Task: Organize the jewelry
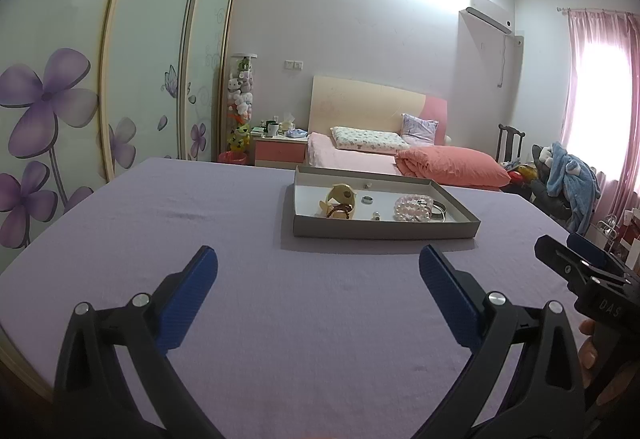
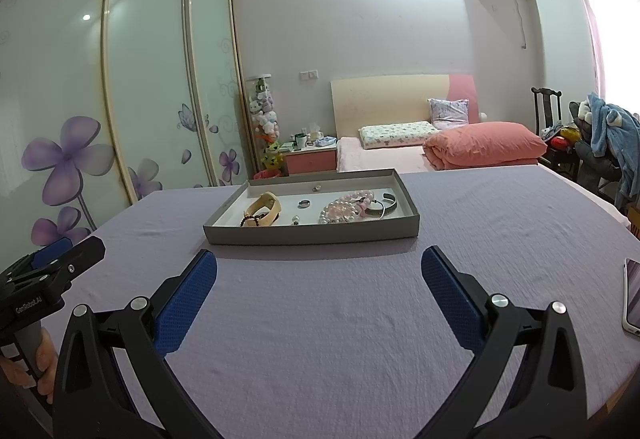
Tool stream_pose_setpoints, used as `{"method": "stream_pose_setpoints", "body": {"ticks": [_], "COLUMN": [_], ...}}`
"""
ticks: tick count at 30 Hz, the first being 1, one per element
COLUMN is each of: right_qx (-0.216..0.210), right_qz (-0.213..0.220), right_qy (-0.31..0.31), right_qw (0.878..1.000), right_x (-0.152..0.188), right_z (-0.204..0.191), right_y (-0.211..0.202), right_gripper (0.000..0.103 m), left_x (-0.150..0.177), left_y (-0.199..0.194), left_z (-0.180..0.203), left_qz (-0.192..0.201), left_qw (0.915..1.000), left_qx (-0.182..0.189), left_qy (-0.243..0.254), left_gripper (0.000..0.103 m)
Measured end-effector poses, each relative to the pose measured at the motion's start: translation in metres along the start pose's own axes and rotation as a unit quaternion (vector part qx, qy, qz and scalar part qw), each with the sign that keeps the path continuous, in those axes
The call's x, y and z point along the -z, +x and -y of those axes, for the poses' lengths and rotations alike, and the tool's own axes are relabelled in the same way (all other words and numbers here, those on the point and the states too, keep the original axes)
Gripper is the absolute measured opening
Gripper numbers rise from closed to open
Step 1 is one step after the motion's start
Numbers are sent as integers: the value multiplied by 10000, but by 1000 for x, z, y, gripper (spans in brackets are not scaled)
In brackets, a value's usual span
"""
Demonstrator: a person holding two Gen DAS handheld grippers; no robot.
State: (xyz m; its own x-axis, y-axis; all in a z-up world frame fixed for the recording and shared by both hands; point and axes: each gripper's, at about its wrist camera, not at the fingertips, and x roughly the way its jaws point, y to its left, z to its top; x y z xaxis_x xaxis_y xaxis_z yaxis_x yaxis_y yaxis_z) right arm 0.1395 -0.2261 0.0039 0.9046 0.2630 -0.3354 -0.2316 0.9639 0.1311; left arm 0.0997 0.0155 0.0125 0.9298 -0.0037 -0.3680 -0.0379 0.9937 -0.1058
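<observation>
So both hand-held grippers hover over the lavender-clothed bench (image 1: 200,223), empty. Left hand-held gripper (image 1: 318,267) has its blue pads spread wide; right hand-held gripper (image 2: 319,267) is spread wide too, pinching nothing. Grey shallow tray (image 2: 312,234) sits on the cloth at 12 o'clock of the right gripper, at 1 o'clock in the left wrist view. Inside the tray: yellow bangle (image 2: 264,209) with a dark bead bracelet (image 2: 253,218) against it on the 9 o'clock side, small ring (image 2: 304,204) mid-tray, pink pearl bracelets (image 2: 344,208) and silver cuff bangles (image 2: 385,205) on the 3 o'clock side. A phone (image 2: 633,295) lies at 3 o'clock on the bench edge. Bed (image 2: 440,151) behind
</observation>
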Motion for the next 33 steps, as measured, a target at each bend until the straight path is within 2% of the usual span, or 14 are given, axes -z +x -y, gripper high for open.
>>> {"method": "stream_pose_setpoints", "body": {"ticks": [33], "right_qx": [-21], "right_qz": [19], "right_qy": [-9], "right_qw": [10000], "right_x": [-2], "right_z": [-1], "right_y": [-1], "right_gripper": [101], "left_x": [-7], "left_y": [4], "left_z": [2], "left_qz": [-10], "left_qw": [10000], "left_qx": [40], "left_qy": [13], "left_gripper": [99]}}
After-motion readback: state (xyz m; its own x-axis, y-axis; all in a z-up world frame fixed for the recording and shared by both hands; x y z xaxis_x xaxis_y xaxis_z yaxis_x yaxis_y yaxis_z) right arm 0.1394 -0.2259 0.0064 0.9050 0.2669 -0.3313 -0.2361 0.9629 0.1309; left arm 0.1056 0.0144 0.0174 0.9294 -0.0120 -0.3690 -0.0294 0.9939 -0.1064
